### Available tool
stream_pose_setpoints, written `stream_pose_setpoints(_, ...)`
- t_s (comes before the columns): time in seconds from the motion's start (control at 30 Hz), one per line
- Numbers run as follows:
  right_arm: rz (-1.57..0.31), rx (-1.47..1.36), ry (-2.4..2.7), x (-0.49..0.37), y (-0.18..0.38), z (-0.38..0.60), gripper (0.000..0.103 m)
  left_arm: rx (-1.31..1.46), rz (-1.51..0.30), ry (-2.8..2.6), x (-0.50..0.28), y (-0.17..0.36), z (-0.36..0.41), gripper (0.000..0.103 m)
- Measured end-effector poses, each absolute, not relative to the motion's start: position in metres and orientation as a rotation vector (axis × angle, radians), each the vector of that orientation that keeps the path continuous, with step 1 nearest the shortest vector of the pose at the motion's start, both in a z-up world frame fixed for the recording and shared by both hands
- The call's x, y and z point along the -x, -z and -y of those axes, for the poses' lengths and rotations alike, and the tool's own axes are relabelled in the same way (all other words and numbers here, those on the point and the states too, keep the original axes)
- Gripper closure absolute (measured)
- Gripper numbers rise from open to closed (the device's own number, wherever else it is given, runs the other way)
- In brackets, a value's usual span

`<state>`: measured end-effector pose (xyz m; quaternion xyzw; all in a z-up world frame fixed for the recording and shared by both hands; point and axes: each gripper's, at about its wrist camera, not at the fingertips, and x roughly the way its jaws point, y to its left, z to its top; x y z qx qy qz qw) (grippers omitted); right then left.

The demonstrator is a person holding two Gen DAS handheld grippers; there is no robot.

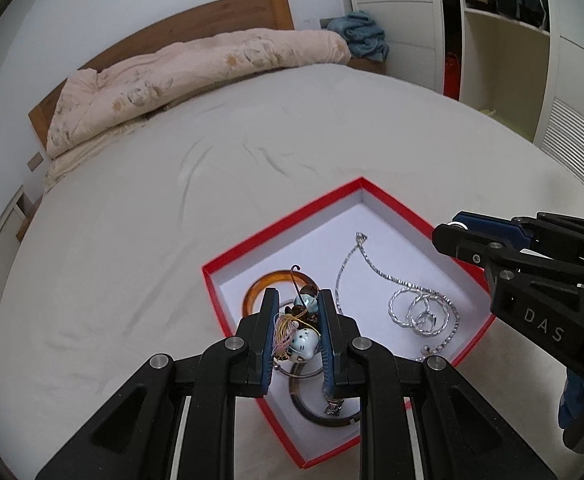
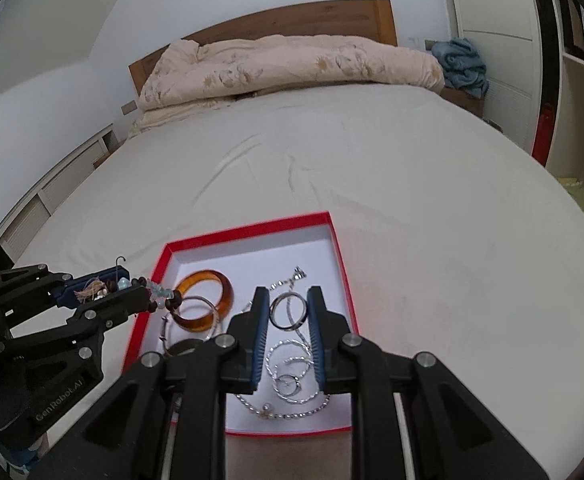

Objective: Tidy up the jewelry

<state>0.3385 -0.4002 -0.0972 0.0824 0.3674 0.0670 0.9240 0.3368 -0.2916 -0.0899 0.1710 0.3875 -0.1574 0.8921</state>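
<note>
A red-rimmed white box [image 1: 284, 220] [image 2: 252, 224] lies on the bed. My left gripper [image 1: 297, 294] [image 2: 132, 278] hangs over its left part, shut on a beaded charm string [image 1: 303, 344] [image 2: 160, 292] with pale cat-shaped beads, threads and a wire hook. My right gripper [image 2: 287, 292] [image 1: 450, 228] hovers over the right part, shut on a plain silver ring [image 2: 272, 314]. In the box lie an amber bangle [image 1: 276, 276] [image 2: 224, 292], a thin silver bangle [image 2: 196, 300], a dark bangle [image 1: 304, 408], a silver chain [image 1: 344, 268] and twisted silver hoops [image 1: 420, 312] [image 2: 292, 376].
The white bedsheet [image 2: 412, 200] spreads wide around the box. A folded floral quilt [image 2: 284, 68] lies against the wooden headboard [image 2: 292, 20]. A blue cloth [image 2: 462, 62] sits on a bedside stand, with an open wardrobe [image 1: 504, 40] to the right.
</note>
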Motion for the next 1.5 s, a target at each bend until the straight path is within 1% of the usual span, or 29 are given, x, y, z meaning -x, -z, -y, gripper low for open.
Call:
stream_pose_setpoints(0.4, -0.847, -0.140, -0.165, -0.343, 0.131, 0.397, 0.085, -0.370, -0.864, 0.330, -0.341, 0.121, 0.298, 0.084)
stream_pose_setpoints(0.87, -0.917, -0.109, -0.160, -0.345, 0.149, 0.398, 0.085, -0.366, -0.934, 0.312, -0.349, 0.149, 0.292, 0.084)
stream_pose_setpoints(1.23, -0.965, -0.050, -0.161, -0.346, 0.152, 0.395, 0.084, -0.306, -0.996, 0.302, -0.357, 0.167, 0.280, 0.083)
stream_pose_setpoints(1.3, -0.972, -0.046, -0.159, -0.345, 0.151, 0.394, 0.084, -0.287, -0.992, 0.302, -0.357, 0.166, 0.278, 0.081)
stream_pose_setpoints(1.37, -0.983, -0.046, -0.158, -0.345, 0.151, 0.392, 0.084, -0.271, -0.984, 0.313, -0.355, 0.162, 0.275, 0.073)
stream_pose_setpoints(1.43, -0.984, -0.047, -0.154, -0.343, 0.149, 0.392, 0.078, -0.260, -0.969, 0.318, -0.352, 0.156, 0.273, 0.067)
stream_pose_setpoints(1.47, -0.983, -0.048, -0.154, -0.341, 0.147, 0.393, 0.070, -0.252, -0.963, 0.324, -0.351, 0.154, 0.272, 0.064)
stream_pose_setpoints(1.5, -0.978, -0.048, -0.151, -0.339, 0.144, 0.393, 0.066, -0.243, -0.956, 0.330, -0.349, 0.150, 0.271, 0.063)
